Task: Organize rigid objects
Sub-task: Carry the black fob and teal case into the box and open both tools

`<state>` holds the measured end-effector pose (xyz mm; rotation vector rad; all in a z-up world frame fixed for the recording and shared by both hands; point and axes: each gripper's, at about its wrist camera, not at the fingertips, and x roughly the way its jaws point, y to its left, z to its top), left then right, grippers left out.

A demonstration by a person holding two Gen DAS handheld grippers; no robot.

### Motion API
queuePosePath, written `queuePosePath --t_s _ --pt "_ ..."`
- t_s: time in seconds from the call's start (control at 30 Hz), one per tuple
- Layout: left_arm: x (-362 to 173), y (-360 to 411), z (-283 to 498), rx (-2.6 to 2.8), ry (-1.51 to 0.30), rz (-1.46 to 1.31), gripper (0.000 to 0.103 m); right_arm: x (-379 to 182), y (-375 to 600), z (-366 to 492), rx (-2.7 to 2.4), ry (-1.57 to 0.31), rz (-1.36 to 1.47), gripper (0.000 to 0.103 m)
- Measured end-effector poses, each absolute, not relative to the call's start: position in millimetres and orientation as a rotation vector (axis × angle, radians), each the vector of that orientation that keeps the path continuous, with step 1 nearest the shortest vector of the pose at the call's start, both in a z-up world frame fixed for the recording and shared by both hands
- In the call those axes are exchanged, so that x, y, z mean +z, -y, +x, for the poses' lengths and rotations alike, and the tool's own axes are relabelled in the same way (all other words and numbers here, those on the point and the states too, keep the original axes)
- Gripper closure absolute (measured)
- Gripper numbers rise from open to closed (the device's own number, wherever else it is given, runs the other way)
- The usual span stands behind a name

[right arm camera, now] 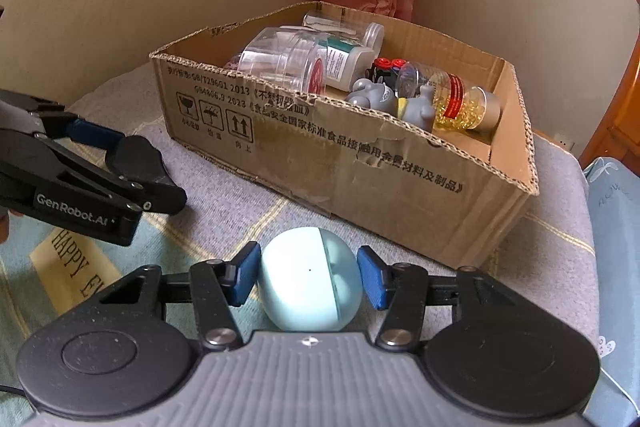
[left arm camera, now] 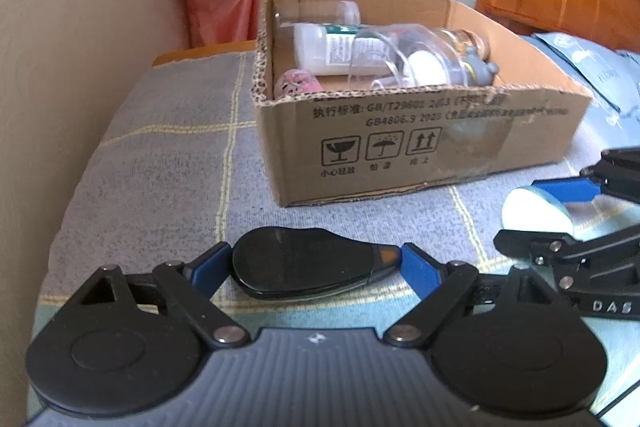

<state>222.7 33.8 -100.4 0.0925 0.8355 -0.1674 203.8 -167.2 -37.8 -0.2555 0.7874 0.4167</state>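
Cardboard box (right arm camera: 360, 163) ahead; left gripper (left arm camera: 316, 263) clamping black case (left arm camera: 296, 263), right gripper (right arm camera: 310, 277) clamping pale-blue case (right arm camera: 310, 277).

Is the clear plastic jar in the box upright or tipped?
Tipped. The clear plastic jar lies on its side in the cardboard box, lid end facing sideways.

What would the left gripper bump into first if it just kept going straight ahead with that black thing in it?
Most likely the printed front wall of the cardboard box. The left gripper, shut on the black case, points straight at it over bare grey blanket. If it rides high enough, it could clear the rim instead; depth is hard to judge.
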Motion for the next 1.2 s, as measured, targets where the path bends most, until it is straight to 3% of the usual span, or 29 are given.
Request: queuePosePath --t_s 0.77,1.2 --pt "-27.6 -30.3 200.9 -0.378 -0.804 0.206 0.014 38.9 192.2 177.1 0.46 -0.704 -0.275 0.045" --pt "10.7 -17.4 233.1 -0.417 -0.733 0.246 0.014 59.7 208.6 249.5 0.35 -0.677 -0.241 0.045"
